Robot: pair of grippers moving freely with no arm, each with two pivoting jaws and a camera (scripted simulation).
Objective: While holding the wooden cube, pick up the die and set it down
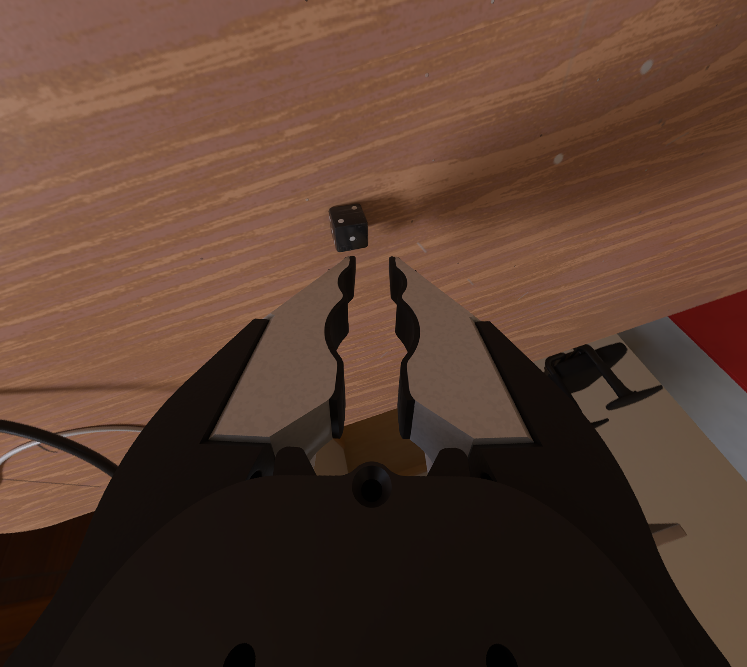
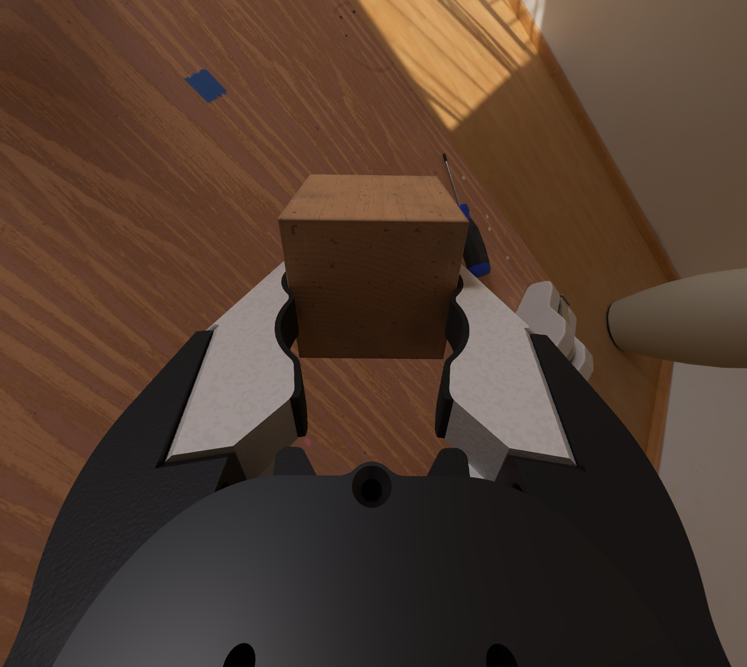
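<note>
Right tongs (image 2: 372, 275) clenched on cube (image 2: 372, 267) held off the bench (image 2: 121, 203), left tongs (image 1: 372, 259) released, narrow gap, die (image 1: 348, 228) just beyond on bench, slightly left of centreline; likely light, hard, slick: pinch opposite flat faces mid-height.

The left hand-held gripper (image 1: 372, 258) fills the lower centre of its frame, its two fingers parted by a narrow gap with nothing between them. The right hand-held gripper (image 2: 372, 275) sits likewise at lower centre, fingers spread wider and clamped on a block.
</note>
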